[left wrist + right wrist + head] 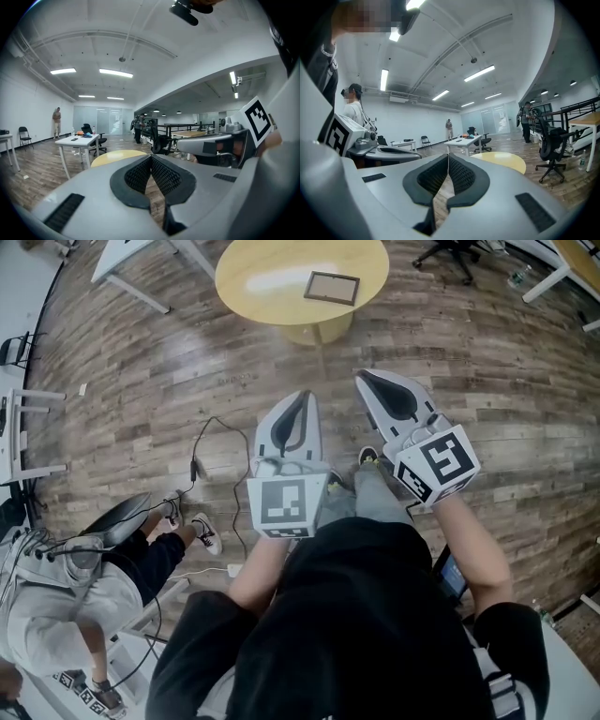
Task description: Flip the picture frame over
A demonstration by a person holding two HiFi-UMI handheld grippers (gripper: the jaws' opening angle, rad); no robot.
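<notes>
The picture frame (pixel 332 287) lies flat on the round, smooth yellow table (pixel 272 282), well ahead of both tools' tips. Its long side runs crosswise to them, slightly skewed. It's a thin dark rectangular border around a dull brown panel. The left gripper (pixel 302 397) and right gripper (pixel 368 381) each have their ribbed black pads (pixel 166 177) pressed together with nothing between them, above the wood-plank floor (pixel 487 362).
</notes>
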